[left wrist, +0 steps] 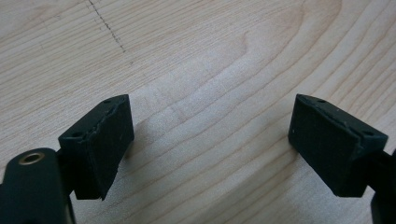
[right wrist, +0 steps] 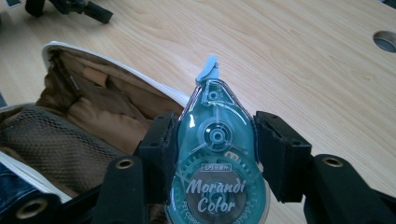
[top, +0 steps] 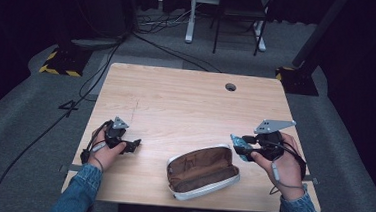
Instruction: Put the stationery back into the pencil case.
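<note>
A teal correction-tape dispenser [right wrist: 217,154] marked "Morandi Color" sits between the black jaws of my right gripper [right wrist: 217,140], which is shut on it. In the high view that dispenser [top: 238,145] hangs just right of an open pencil case [top: 202,171], white outside and brown inside, and my right gripper [top: 243,144] points left toward the case. The case's brown lining and mesh pocket [right wrist: 51,140] lie under and left of the dispenser. My left gripper [top: 134,146] rests low at the table's left, and its jaws stand wide apart over bare wood [left wrist: 210,135] with nothing between them.
The wooden table [top: 186,101] has a round cable hole [top: 230,87] near its far edge. Beyond it stand a chair and desk legs [top: 227,23] on grey floor, with cables [top: 93,74] trailing at the left.
</note>
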### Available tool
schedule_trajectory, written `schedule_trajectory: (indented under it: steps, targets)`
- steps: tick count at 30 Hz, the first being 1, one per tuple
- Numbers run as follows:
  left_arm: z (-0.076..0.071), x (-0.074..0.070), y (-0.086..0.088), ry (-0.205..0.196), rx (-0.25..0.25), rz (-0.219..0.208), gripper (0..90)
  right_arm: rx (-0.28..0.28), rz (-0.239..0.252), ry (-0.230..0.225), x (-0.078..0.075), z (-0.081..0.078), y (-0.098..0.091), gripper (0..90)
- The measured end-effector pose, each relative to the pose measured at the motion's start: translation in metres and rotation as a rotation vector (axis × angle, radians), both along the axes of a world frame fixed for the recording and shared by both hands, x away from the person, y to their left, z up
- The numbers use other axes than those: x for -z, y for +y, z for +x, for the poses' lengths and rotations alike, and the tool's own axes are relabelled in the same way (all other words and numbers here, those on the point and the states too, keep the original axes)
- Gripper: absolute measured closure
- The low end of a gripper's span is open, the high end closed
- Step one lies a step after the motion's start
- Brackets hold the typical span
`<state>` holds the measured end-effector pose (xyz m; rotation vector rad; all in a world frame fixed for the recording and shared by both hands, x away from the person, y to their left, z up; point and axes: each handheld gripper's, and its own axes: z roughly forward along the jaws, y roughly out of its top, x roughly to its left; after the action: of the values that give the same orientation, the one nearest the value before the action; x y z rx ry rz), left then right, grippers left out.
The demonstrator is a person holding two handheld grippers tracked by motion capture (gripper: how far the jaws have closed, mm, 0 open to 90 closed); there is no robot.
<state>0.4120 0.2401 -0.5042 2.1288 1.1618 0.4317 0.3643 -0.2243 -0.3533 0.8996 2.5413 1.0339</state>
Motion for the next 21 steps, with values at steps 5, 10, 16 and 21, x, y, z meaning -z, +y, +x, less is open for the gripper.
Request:
schedule_trajectory:
  steps: [5, 10, 16, 21]
  targets:
    - [0.000, 0.000, 0.000, -0.002, 0.000, -0.002, 14.5, -0.050, -0.003, 0.001, 0.001, -0.006, 0.015, 50.3]
    - [0.000, 0.000, 0.000, -0.004, -0.002, -0.003, 14.5, -0.083, -0.007, -0.002, 0.003, -0.010, 0.024, 50.3]
    - [0.000, 0.000, 0.000, 0.001, 0.000, 0.000, 14.4, -0.125, -0.011, 0.002, 0.007, -0.014, 0.037, 50.3]
    - [0.000, 0.000, 0.000, 0.001, 0.001, 0.002, 14.3, -0.156, -0.014, 0.007, 0.011, -0.017, 0.046, 50.2]
